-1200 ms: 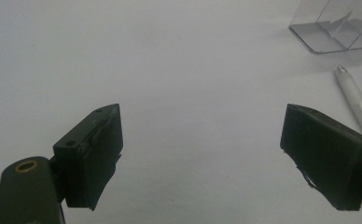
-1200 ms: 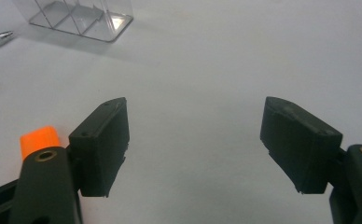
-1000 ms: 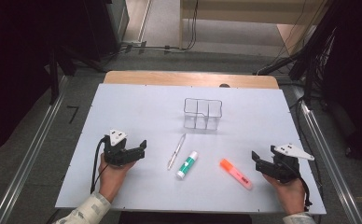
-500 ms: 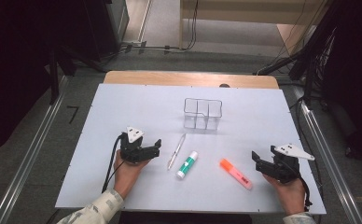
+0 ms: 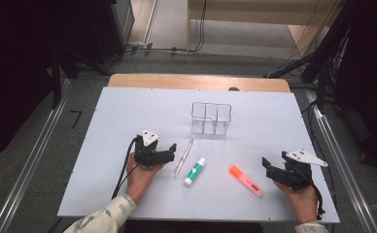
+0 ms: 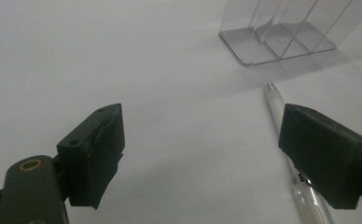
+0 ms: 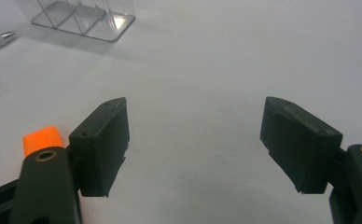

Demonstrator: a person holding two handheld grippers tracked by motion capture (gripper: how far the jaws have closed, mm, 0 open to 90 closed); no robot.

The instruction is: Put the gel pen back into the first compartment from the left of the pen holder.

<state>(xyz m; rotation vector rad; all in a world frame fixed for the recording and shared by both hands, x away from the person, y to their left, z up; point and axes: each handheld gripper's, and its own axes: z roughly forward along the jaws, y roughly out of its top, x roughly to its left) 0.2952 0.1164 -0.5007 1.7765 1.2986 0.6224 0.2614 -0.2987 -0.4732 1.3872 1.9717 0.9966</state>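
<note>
Your left gripper (image 5: 169,151) rests on the white table (image 5: 109,126), fingers wide apart and empty, just beside a clear pen (image 5: 183,157). Next lie a green-and-white glue stick (image 5: 195,171) and an orange highlighter (image 5: 245,180). Your right gripper (image 5: 267,167) is spread wide, empty.

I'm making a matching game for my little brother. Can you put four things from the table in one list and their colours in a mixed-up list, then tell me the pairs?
Things:
1. pen
2. glue stick
3. highlighter
4. organizer box

Colours:
A. orange cap, pink body
B. see-through, split into compartments
C. green and white
D. slim, clear and white

Pairs: 1-D, 2-C, 3-A, 4-B
</note>
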